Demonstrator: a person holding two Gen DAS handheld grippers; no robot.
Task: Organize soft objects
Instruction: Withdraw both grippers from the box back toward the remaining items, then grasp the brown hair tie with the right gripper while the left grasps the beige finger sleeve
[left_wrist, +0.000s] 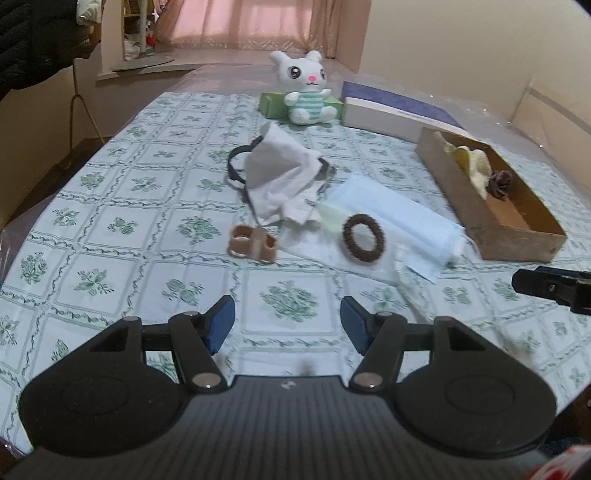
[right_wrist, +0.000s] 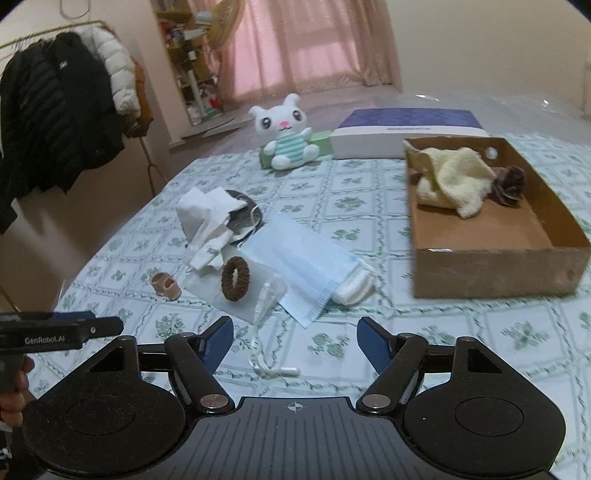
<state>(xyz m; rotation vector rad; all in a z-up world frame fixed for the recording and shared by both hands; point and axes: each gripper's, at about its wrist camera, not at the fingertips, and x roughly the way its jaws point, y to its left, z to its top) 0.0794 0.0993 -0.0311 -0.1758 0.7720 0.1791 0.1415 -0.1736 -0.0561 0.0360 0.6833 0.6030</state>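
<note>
A brown cardboard box (right_wrist: 495, 273) stands at the right and holds a cream cloth (right_wrist: 454, 177) and a dark scrunchie (right_wrist: 511, 182); the box also shows in the left wrist view (left_wrist: 517, 236). On the tablecloth lie a white cloth (left_wrist: 280, 173) over a black headband (left_wrist: 234, 170), a blue face mask (left_wrist: 399, 218), a brown hair tie (left_wrist: 364, 238) and a tan ring-shaped piece (left_wrist: 253, 245). A white plush bunny (left_wrist: 306, 88) sits at the back. My left gripper (left_wrist: 288, 323) and right gripper (right_wrist: 295, 341) are open and empty, short of the pile.
A blue-and-white box (right_wrist: 406, 134) and a small green box (left_wrist: 273, 103) lie at the back beside the bunny. A clear packet with a white cord (right_wrist: 266, 295) lies near the mask. Coats (right_wrist: 55, 118) hang on a rack left of the table.
</note>
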